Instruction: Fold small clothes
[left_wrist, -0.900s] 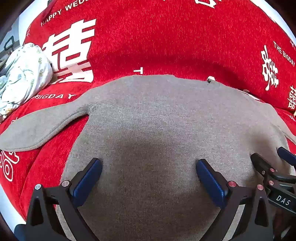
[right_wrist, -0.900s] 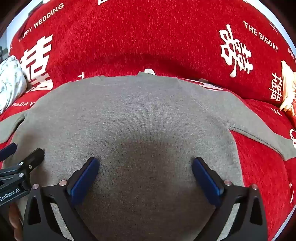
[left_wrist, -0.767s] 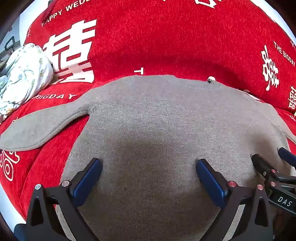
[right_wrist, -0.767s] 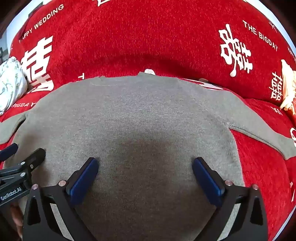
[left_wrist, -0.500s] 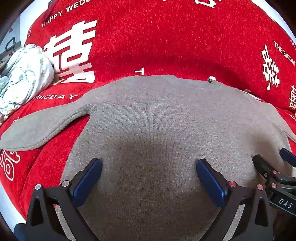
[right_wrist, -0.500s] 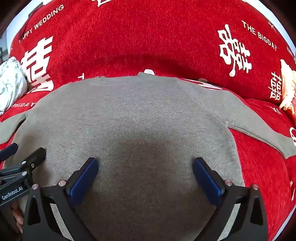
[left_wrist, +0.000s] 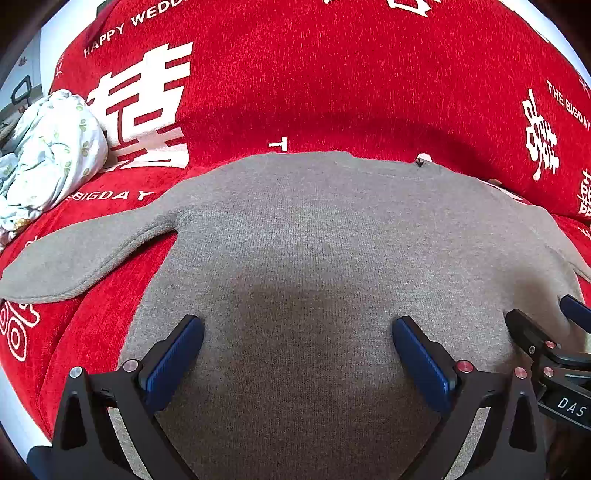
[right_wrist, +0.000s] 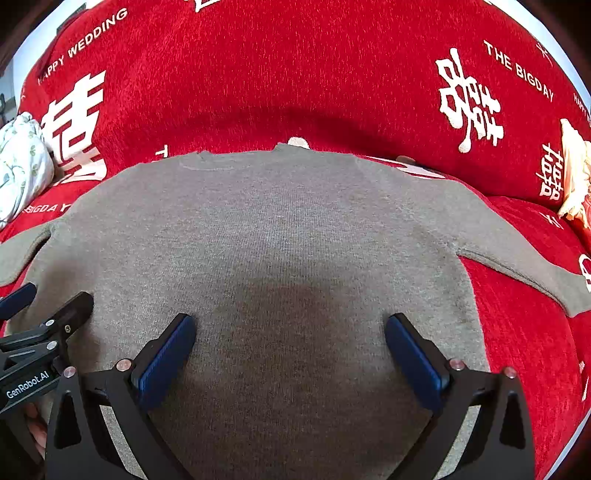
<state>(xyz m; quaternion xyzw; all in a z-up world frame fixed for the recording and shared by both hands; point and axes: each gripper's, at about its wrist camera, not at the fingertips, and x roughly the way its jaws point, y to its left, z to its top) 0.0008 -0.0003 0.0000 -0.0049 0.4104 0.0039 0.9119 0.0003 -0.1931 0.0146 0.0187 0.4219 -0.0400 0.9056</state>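
One red sofa cover (left_wrist: 332, 74) fills the background of both of your views, printed with white characters and the words "HAPPY WEDDING" and "THE BIGDAY". On it lies the grey sweater (left_wrist: 314, 240), spread flat across the seat with its far edge against the base of the backrest. Its left sleeve (left_wrist: 85, 254) lies out to the side on the red fabric; its right sleeve (right_wrist: 517, 254) does likewise on the other side. At the left edge of the seat you have a bundle of pale floral cloth (left_wrist: 48, 155), well apart from the sweater body. A cream-coloured item (right_wrist: 574, 173) sits at the far right; what it is cannot be told. Your left gripper (left_wrist: 297, 354) hangs over the near part of the sweater with its jaws spread wide and nothing between the blue pads. Your right gripper (right_wrist: 290, 350) is just beside it, likewise spread wide and empty over the sweater.
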